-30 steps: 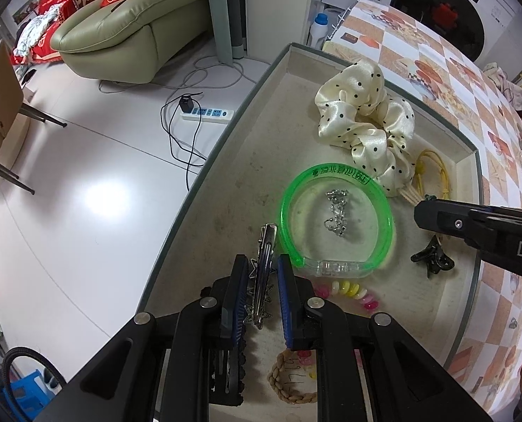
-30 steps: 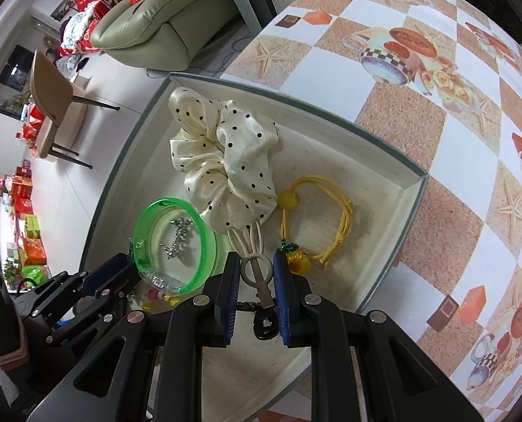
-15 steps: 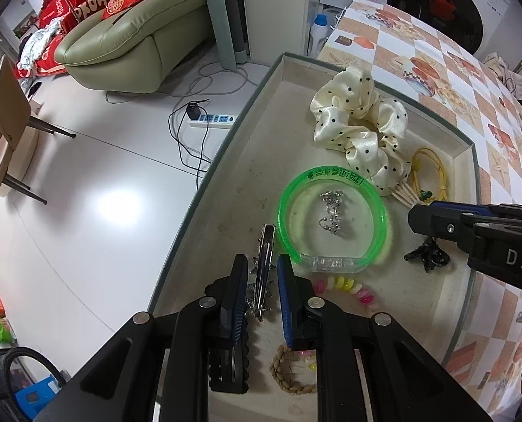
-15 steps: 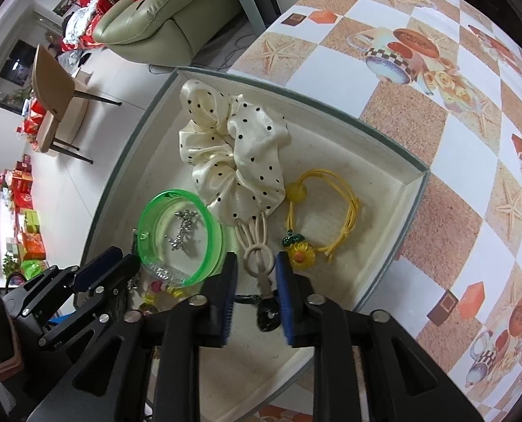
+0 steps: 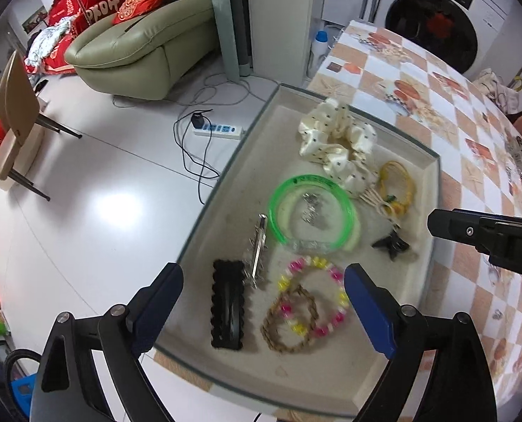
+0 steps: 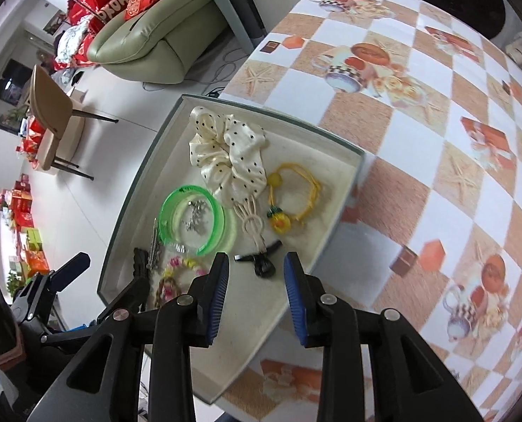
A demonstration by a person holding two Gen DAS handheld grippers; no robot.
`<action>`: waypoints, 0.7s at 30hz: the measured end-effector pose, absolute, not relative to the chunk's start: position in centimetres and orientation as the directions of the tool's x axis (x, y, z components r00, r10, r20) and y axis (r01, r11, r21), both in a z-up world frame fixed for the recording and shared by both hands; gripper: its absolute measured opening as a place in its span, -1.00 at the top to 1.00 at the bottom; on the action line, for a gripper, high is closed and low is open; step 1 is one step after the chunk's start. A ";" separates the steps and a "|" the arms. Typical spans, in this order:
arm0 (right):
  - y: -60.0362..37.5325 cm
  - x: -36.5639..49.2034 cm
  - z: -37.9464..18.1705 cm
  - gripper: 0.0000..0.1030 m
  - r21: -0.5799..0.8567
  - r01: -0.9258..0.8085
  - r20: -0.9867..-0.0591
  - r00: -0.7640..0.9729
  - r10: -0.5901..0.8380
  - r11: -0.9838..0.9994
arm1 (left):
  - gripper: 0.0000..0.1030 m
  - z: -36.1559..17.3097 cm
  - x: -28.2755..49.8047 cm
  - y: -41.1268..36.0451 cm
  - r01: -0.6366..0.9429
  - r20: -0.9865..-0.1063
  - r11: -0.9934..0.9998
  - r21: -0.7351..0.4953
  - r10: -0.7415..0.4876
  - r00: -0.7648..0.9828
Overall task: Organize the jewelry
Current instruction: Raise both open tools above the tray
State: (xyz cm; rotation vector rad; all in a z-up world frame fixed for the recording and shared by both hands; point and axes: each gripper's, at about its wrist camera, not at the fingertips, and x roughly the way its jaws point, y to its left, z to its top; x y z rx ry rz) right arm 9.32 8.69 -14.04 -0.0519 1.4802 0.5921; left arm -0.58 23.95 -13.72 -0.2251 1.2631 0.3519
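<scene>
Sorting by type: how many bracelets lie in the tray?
3: green bangle mid-tray, bead bracelet nearer the camera, braided one overlapping it. None seems hidden.

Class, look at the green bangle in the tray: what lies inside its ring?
Inside the green bangle lies a small silver chain piece on the tray floor. The rest of the ring's inside is bare floor; nothing covers it, though blur hides the chain's detail.

Bright all over, lit from above. White glare on the shiny floor (image 5: 114, 207). Soft shadows under the things in the tray (image 5: 232, 176). Bent and dark at the round edges. A bit blurry near the beaded bracelet (image 5: 313, 293).
</scene>
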 end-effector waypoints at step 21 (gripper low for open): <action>6.9 4.9 -7.3 -0.62 0.298 -0.440 -0.944 -0.008 0.328 0.847 | -1.00 -8.6 -5.2 21.9 -0.366 -0.960 0.929 0.052 0.148 0.238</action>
